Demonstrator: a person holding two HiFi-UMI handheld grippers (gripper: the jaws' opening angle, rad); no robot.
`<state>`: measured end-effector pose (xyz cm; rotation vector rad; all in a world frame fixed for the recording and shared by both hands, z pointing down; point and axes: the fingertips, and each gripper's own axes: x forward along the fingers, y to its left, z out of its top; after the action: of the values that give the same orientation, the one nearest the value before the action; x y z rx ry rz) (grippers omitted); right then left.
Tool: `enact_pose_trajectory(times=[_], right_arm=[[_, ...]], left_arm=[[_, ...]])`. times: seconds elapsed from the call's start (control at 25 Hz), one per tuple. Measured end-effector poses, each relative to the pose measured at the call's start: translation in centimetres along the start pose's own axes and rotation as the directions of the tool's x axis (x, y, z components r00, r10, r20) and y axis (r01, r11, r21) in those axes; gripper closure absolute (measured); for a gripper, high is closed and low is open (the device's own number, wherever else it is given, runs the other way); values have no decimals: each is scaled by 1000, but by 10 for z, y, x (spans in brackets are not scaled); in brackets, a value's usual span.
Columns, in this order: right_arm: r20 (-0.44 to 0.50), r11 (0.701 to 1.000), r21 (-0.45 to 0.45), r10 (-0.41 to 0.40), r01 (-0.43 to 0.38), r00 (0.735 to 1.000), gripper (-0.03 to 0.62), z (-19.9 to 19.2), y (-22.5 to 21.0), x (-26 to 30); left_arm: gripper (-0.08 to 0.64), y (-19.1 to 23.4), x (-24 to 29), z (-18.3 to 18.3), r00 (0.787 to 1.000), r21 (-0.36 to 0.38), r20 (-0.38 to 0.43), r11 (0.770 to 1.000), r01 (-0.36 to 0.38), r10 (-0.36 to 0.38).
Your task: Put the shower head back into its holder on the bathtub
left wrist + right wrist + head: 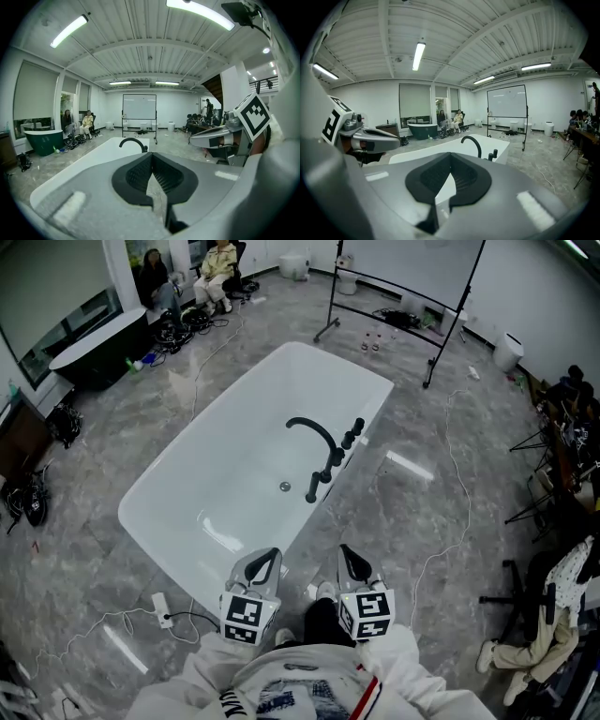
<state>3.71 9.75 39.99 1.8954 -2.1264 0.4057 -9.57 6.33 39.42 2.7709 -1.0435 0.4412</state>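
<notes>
- While the left gripper (267,559) and right gripper (349,557) hang at the near end of the tub (216,474), both are clenched on nothing, jaws pressed together.
- A cable (467,502) trails right of the tub; a power strip (161,608) lies left of its near end; a whiteboard frame (394,296) stands beyond it.
- Open floor (394,521) runs all round the tub's rim.
- The shower head (312,488) stands on the tub's right rim, nearest of the black fittings, just before the spout (314,432), long axis upright.

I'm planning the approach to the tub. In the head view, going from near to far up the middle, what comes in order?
Left tool and right tool side by side → white bathtub near rim → drain → black faucet → whiteboard stand.
</notes>
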Motion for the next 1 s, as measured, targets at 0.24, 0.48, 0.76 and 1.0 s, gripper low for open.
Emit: enact_pose_trajectory(times=[0.24,0.48,0.76,1.0], right_arm=[[16,1000,-3,-10,10,1000,586,0,22,-28],[18,1000,-8,-20,20,1000,586,0,37,-48],[35,1000,2,-31,31,999,588,9,22,-70],[51,1000,-2,-6,6,999,588,15,14,-76]], left_arm=[[560,-15,-31,1,1000,-9,13,1000,18,-18],[560,-24,-49,-6,999,-22,-5,999,40,-40],[560,-48,-45,5,998,-17,-8,998,59,-60],[560,-55,-40,13,999,-2,0,999,32,-32]])
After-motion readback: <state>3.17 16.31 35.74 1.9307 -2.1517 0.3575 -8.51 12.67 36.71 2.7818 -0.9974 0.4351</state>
